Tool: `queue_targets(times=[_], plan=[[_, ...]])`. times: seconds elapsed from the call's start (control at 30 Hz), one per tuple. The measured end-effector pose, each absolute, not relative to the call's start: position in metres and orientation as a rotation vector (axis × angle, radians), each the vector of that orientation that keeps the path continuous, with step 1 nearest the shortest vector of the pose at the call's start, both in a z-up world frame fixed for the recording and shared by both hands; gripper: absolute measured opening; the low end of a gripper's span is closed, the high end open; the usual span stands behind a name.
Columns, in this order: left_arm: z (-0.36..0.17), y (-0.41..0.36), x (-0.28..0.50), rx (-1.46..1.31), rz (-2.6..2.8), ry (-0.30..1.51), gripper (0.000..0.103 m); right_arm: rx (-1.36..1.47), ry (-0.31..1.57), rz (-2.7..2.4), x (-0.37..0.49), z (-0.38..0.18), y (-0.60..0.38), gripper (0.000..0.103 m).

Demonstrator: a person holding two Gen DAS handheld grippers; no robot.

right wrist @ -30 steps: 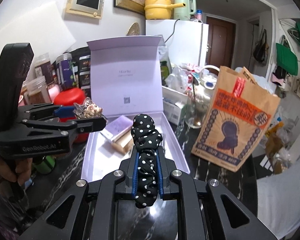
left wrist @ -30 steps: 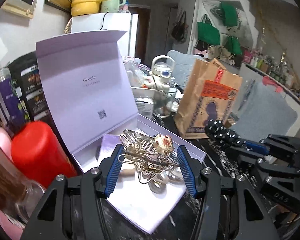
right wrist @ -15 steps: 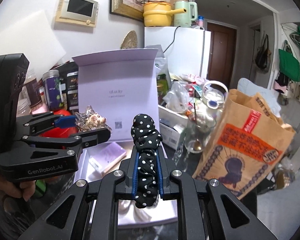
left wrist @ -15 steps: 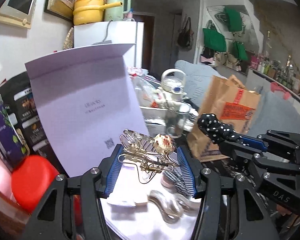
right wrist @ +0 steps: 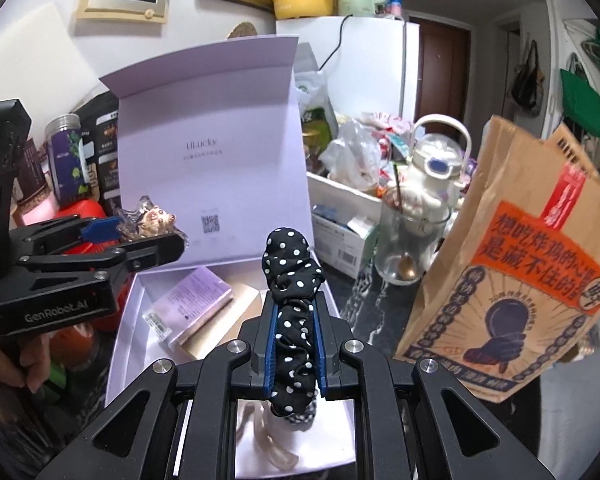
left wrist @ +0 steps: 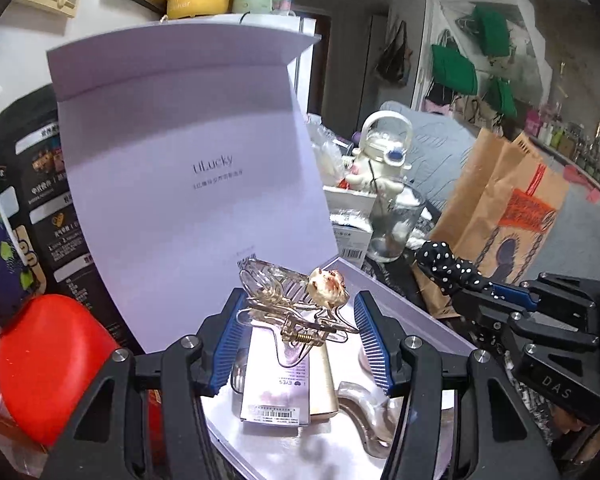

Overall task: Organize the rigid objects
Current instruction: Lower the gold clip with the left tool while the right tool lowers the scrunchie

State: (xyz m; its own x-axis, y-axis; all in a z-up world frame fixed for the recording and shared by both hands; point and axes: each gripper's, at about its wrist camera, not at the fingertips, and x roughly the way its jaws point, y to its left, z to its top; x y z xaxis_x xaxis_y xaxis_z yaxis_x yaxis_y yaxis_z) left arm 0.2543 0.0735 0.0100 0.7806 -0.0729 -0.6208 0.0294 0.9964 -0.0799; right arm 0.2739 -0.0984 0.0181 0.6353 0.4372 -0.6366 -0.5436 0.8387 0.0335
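Note:
A pale lilac gift box (right wrist: pixel 126 320) stands with its lid (left wrist: pixel 188 168) raised; a small carton (right wrist: pixel 192 304) and a clear clip lie inside. My left gripper (left wrist: pixel 298 320) is shut on a clear hair claw clip (left wrist: pixel 296 304) with a small bear charm, held just above the box's interior. That clip (right wrist: pixel 152 220) and the left gripper (right wrist: pixel 140 236) also show at the left of the right wrist view. My right gripper (right wrist: pixel 294 320) is shut on a black polka-dot scrunchie (right wrist: pixel 292 280), hovering over the box's near right part. In the left wrist view the scrunchie (left wrist: pixel 448 268) appears at the right.
A brown paper bag (right wrist: pixel 520 280) stands right of the box, with a glass holding a spoon (right wrist: pixel 404 248) and a white bottle (right wrist: pixel 436 168) behind it. A red-lidded container (left wrist: pixel 48 364) and dark jars (right wrist: pixel 66 160) crowd the box's left side. A hand (right wrist: pixel 16 364) grips the left tool.
Both grippers have moved forward and a little down towards the box, which now looms larger, its lid close in front. Each still holds its item as before.

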Motion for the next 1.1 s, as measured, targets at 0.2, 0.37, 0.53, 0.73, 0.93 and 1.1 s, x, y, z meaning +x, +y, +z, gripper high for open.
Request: queue_targets(times=[0.2, 0.37, 0.53, 0.73, 0.93, 1.1], plan=[[-0.007, 0.063, 0.267, 0.005, -0.030, 0.718, 0.054, -0.183, 0.715, 0.553, 0.282, 0.005, -0.094, 0.015], [-0.020, 0.064, 0.279, -0.016, -0.048, 0.765, 0.054, -0.191, 0.754, 0.567, 0.288, -0.010, -0.089, 0.015], [-0.032, 0.065, 0.290, -0.007, -0.020, 0.808, 0.054, -0.180, 0.793, 0.563, 0.296, -0.023, -0.086, 0.015], [-0.045, 0.071, 0.296, -0.042, -0.035, 0.853, 0.054, -0.202, 0.814, 0.540, 0.300, -0.035, -0.081, 0.015], [-0.051, 0.068, 0.299, -0.030, -0.043, 0.871, 0.054, -0.218, 0.819, 0.526, 0.300, -0.041, -0.080, 0.015], [-0.053, 0.064, 0.299, 0.009, -0.019, 0.876, 0.054, -0.236, 0.846, 0.517, 0.303, -0.051, -0.077, 0.015]])
